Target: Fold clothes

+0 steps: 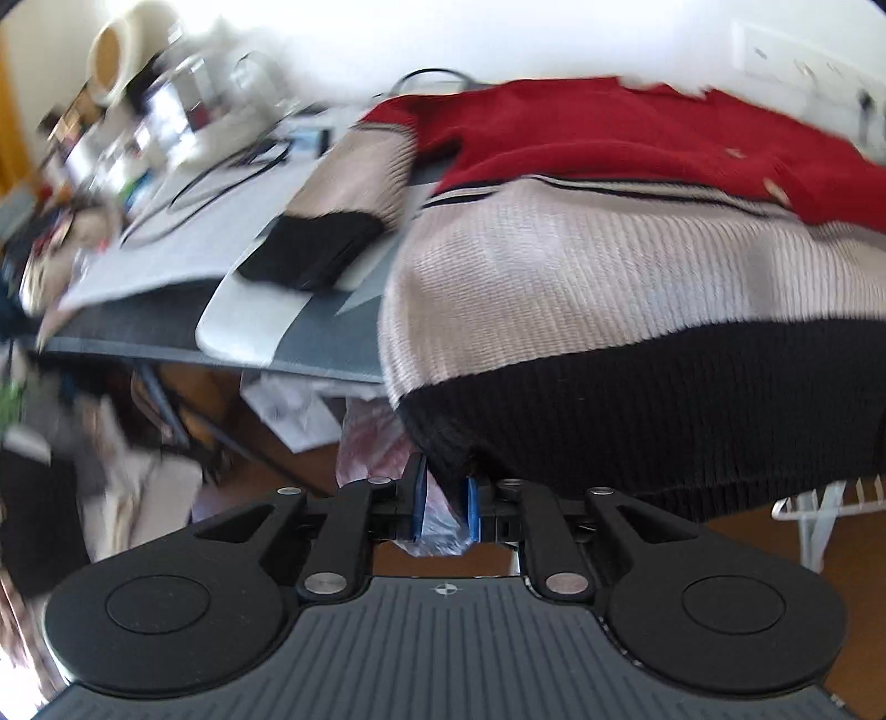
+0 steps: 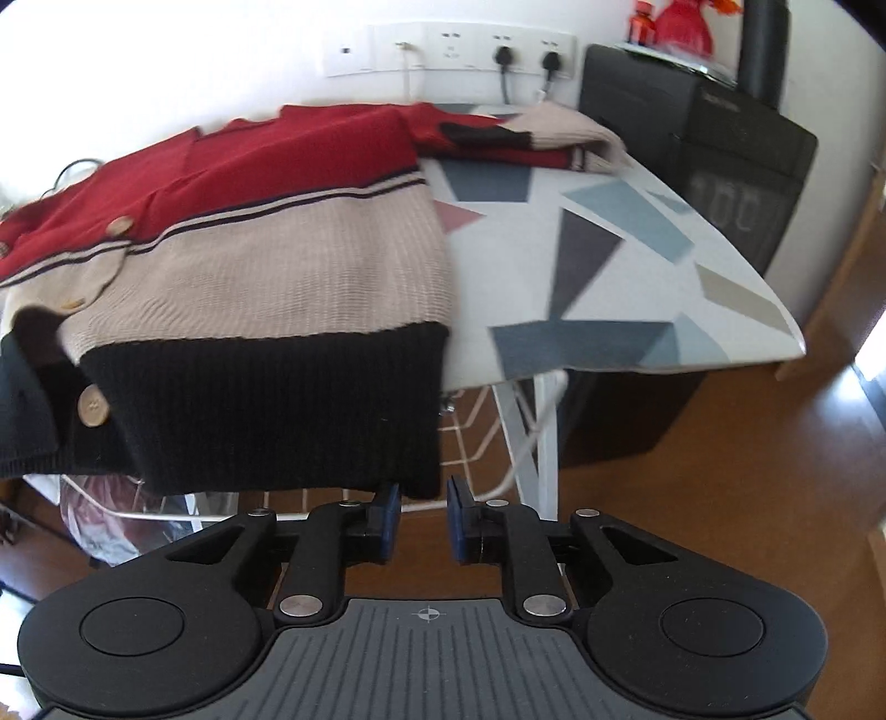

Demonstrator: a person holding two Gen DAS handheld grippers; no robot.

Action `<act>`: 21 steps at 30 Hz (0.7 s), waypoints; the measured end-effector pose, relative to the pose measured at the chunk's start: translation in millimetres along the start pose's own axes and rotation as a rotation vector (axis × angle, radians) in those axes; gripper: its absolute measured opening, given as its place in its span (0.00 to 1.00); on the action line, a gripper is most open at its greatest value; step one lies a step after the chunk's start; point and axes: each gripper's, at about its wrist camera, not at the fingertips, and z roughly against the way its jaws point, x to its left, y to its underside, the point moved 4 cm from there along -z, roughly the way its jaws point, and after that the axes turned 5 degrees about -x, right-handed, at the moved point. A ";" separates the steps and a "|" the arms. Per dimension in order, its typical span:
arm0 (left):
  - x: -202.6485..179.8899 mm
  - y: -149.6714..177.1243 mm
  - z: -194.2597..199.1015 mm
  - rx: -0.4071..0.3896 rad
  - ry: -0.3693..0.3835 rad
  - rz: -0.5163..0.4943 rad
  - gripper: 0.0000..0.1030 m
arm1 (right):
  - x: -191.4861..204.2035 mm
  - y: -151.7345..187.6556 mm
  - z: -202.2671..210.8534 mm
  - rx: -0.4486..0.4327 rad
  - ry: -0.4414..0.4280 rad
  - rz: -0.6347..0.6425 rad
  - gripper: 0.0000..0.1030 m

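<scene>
A knitted cardigan (image 1: 581, 260) in red, beige and black lies on the patterned ironing board (image 2: 609, 260), and its black ribbed hem (image 2: 266, 404) hangs over the near edge. One sleeve (image 1: 332, 221) with a black cuff lies out to the left, and wooden buttons (image 2: 91, 412) run down the front. My left gripper (image 1: 446, 487) is under the hem's left corner, which sits pinched between the blue pads (image 1: 416, 498). My right gripper (image 2: 422, 498) is under the hem's right corner (image 2: 421, 476), its jaws slightly apart, with the corner dipping between the tips and a sliver of gap showing.
A cluttered desk (image 1: 183, 221) with cables and papers adjoins the board on the left. A black appliance (image 2: 720, 183) stands behind the board's pointed end, below wall sockets (image 2: 470, 50). White board legs and a wire rack (image 2: 498, 432) stand under the edge. A plastic bag (image 1: 371, 443) lies on the wooden floor.
</scene>
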 end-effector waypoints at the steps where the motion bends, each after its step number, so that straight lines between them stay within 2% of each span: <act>1: -1.8 -0.9 -3.2 0.003 0.001 -0.018 0.15 | 1.8 0.1 0.5 0.001 -0.009 -0.006 0.16; 5: -3.7 -1.5 -10.9 -0.005 -0.001 -0.053 0.14 | 7.5 -6.3 -1.2 -0.006 -0.021 -0.007 0.16; 6: -1.7 -1.7 -8.2 -0.023 0.018 -0.043 0.07 | 11.6 -7.0 3.0 -0.009 -0.022 -0.008 0.16; 7: 0.9 -2.0 -5.4 -0.041 0.035 -0.029 0.07 | 12.3 -8.7 3.3 -0.012 -0.025 -0.011 0.16; 10: 22.1 -2.3 7.7 -0.056 0.024 0.094 0.06 | 15.4 -12.9 4.7 -0.019 -0.039 -0.013 0.16; 12: 46.4 6.2 10.1 -0.027 -0.008 0.228 0.06 | 20.2 -15.9 10.0 -0.039 -0.063 -0.013 0.16; 13: 52.4 11.2 8.6 -0.009 -0.006 0.256 0.07 | 22.5 -18.1 11.6 -0.050 -0.078 -0.013 0.16; 16: 42.0 13.2 8.9 -0.020 0.000 0.172 0.07 | 34.0 -26.5 15.3 -0.076 -0.141 -0.021 0.19; 21: 33.7 -3.9 11.7 -0.038 0.032 0.182 0.07 | 70.7 -36.9 19.8 -0.110 -0.305 0.077 0.19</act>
